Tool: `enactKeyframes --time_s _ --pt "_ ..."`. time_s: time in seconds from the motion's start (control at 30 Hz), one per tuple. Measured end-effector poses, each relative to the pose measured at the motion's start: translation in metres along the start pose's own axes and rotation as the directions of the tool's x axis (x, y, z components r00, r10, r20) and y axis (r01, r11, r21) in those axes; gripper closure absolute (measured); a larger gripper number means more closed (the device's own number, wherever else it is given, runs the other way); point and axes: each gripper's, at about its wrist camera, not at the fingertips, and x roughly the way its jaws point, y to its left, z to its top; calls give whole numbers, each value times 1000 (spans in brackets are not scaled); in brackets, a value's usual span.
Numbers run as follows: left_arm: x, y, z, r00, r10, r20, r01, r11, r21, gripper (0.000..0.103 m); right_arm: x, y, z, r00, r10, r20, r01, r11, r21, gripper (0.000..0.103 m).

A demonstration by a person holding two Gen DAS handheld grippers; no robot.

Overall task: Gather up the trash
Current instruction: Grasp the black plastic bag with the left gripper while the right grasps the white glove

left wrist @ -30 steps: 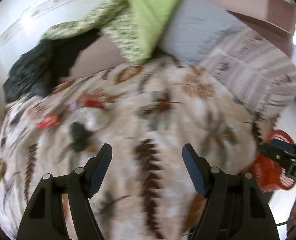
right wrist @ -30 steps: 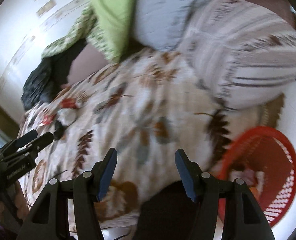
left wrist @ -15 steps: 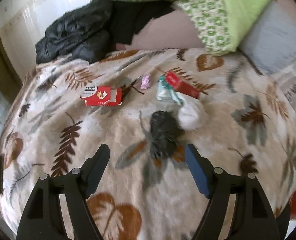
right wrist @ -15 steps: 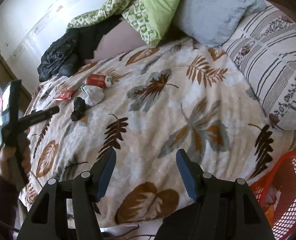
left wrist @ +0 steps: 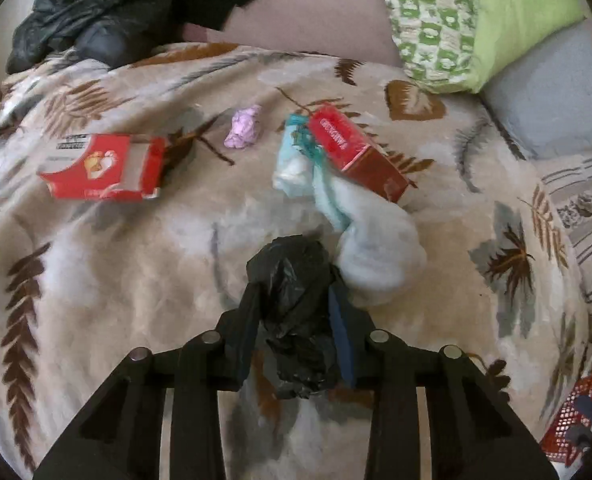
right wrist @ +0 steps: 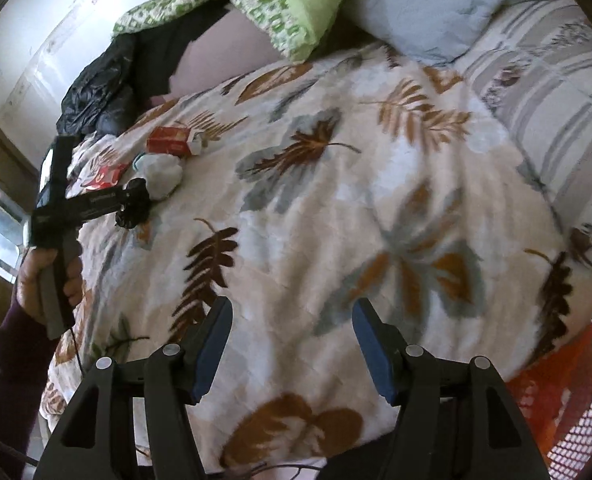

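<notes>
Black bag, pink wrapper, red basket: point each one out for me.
black bag (left wrist: 292, 276), left wrist view, on its crumpled top between the fingers.
pink wrapper (left wrist: 244, 128), left wrist view, on its middle.
red basket (right wrist: 576, 380), right wrist view, on its mesh wall.

The left hand-held gripper (left wrist: 292, 316) is closed around a crumpled black plastic bag (left wrist: 292, 280) lying on the leaf-patterned blanket (left wrist: 136, 264) of the bed. Just ahead and to the right of it, touching the bag, lies a pale blue wad of cloth (left wrist: 376, 256); beyond that a red rectangular carton (left wrist: 352, 152). Ahead and left lies a flattened red cardboard box (left wrist: 104, 168), with a small crumpled pink wrapper (left wrist: 244, 126) between the two. The right hand-held gripper (right wrist: 292, 344) hangs over the blanket's near edge, a red mesh plastic basket (right wrist: 576, 380) at its right.
</notes>
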Motion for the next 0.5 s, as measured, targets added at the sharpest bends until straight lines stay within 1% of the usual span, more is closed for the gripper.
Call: enactKeyframes --time_s 0.03,0.1,0.3,0.5 --pt "-6 -3 -3 999 33 17 -34 999 16 71 5 4 2 1000 10 -6 -10 1000 -7 37" --pt "-19 -1 -13 999 34 35 -34 999 17 71 19 15 10 999 35 -21 -35 999 -26 37" --pt "-61 23 -42 996 60 67 -57 997 -54 71 65 60 44 993 109 -50 -114 989 -99 37" --pt "-84 39 -63 991 110 72 -102 989 -106 71 116 113 90 983 176 -43 -181 971 -156 36"
